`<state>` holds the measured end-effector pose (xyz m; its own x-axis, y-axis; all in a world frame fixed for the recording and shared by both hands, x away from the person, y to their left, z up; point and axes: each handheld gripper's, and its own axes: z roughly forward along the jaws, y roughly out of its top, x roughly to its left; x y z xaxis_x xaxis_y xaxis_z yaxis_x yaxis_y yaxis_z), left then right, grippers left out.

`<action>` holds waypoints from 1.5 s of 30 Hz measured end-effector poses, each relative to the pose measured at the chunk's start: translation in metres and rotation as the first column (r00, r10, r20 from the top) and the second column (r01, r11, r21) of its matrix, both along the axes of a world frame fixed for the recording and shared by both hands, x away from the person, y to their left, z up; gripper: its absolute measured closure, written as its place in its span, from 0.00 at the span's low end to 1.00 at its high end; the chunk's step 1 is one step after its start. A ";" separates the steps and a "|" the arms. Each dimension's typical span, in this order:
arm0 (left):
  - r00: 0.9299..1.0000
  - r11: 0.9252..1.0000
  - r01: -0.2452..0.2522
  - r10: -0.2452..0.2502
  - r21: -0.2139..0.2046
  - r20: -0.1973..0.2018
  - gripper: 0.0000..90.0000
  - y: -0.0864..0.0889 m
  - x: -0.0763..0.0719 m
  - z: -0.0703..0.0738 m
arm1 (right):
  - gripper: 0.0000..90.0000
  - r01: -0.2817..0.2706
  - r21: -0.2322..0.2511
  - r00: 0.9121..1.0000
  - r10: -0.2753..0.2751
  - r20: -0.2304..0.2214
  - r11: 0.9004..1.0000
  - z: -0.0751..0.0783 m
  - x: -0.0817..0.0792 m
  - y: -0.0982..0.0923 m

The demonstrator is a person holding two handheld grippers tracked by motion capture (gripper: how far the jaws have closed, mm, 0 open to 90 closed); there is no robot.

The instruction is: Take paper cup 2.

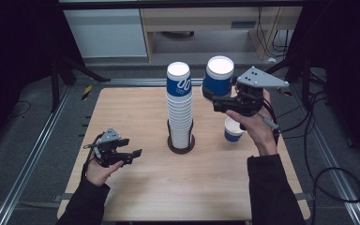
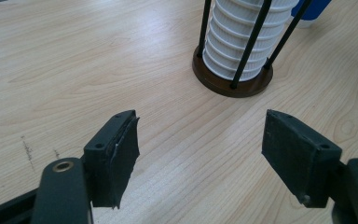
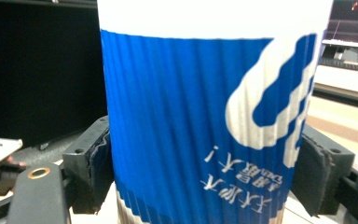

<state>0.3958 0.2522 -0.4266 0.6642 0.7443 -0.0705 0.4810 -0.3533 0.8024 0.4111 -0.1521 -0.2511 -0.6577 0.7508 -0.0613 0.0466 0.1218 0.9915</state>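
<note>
Sitting on grey floor, the table [image 1: 136, 197] is light wood grain, bare apart from the cup gear. Metal rails run along both sides of it, a black-and-yellow tape patch lies by the far-left corner, and cables [image 1: 328, 183] loop on the floor to the right. Back of the room: pale cabinet [image 1: 105, 28] and a wooden desk frame, dark on either side.

Stack [image 1: 179, 108] of ribbed cups stands mid-table in a round dark holder [image 2: 233, 86] with thin black rods (top cup blue and white, the rest white from the side).

Right gripper [image 1: 215, 101] is clamped on a blue cup [image 1: 218, 77], held inverted in the air just right of the stack top, well above the table. In the right gripper view both pads press the cup's ribbed sides, print upside down.

A second small cup [image 1: 233, 130] sits upright on the table under the right hand.

Left gripper [image 1: 131, 154] rests low near the left edge, jaws wide, nothing between them, pointing at the holder.
</note>
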 end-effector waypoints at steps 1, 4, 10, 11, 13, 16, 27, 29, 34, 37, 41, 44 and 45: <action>1.000 1.000 0.000 0.000 0.002 0.000 0.30 0.000 0.000 0.000 | 0.22 0.001 -0.004 1.000 -0.001 -0.004 1.000 -0.003 0.000 -0.002; 1.000 1.000 0.003 -0.003 0.001 0.000 0.30 -0.001 0.000 0.000 | 0.22 0.003 0.000 1.000 -0.003 -0.018 1.000 -0.014 -0.002 -0.008; 1.000 1.000 0.004 -0.004 0.002 0.003 0.30 -0.001 -0.001 0.000 | 0.22 0.005 -0.003 0.998 -0.006 -0.057 1.000 -0.036 -0.003 -0.015; 1.000 1.000 0.003 -0.003 0.000 0.003 0.30 -0.001 -0.001 0.000 | 0.22 0.006 -0.005 0.998 -0.006 -0.058 1.000 -0.038 -0.004 -0.015; 1.000 1.000 0.004 -0.004 0.000 0.003 0.30 -0.001 -0.001 0.000 | 0.22 0.002 -0.009 0.998 -0.003 -0.065 1.000 -0.044 -0.005 -0.016; 1.000 1.000 0.006 -0.006 0.002 0.002 0.30 -0.002 -0.001 0.000 | 0.22 -0.004 -0.010 0.997 0.003 -0.079 1.000 -0.054 -0.007 -0.019; 1.000 1.000 0.015 -0.015 0.005 0.000 0.30 -0.004 -0.002 0.000 | 0.22 -0.030 -0.008 0.993 0.029 -0.116 1.000 -0.081 -0.017 -0.027; 1.000 1.000 0.019 -0.019 0.006 -0.001 0.30 -0.005 -0.002 0.000 | 0.22 -0.036 -0.011 0.992 0.035 -0.123 0.999 -0.087 -0.018 -0.028; 1.000 1.000 0.030 -0.030 0.005 -0.005 0.30 -0.005 -0.002 -0.001 | 0.22 -0.058 -0.015 0.989 0.056 -0.138 0.998 -0.099 -0.022 -0.028; 0.999 0.999 0.035 -0.035 0.004 -0.008 0.30 -0.006 -0.003 -0.002 | 0.22 -0.079 -0.031 0.985 0.073 -0.156 0.996 -0.107 -0.022 -0.026; 0.999 0.999 0.045 -0.045 0.003 -0.006 0.30 -0.008 -0.003 -0.001 | 0.22 -0.106 -0.050 0.982 0.097 -0.164 0.993 -0.113 -0.023 -0.024; 0.999 0.999 0.053 -0.053 0.002 -0.006 0.30 -0.008 -0.004 -0.001 | 0.22 -0.146 -0.053 0.976 0.136 -0.169 0.988 -0.117 -0.024 -0.021; 0.998 0.998 0.057 -0.057 0.001 -0.007 0.30 -0.008 -0.004 -0.001 | 0.22 -0.157 -0.056 0.974 0.146 -0.173 0.986 -0.118 -0.024 -0.021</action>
<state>0.3920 0.2438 -0.4274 0.7053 0.7050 -0.0748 0.4656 -0.3811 0.7987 0.3870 -0.1730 -0.3689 -0.7687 0.6395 0.0115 0.1870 0.2076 0.9602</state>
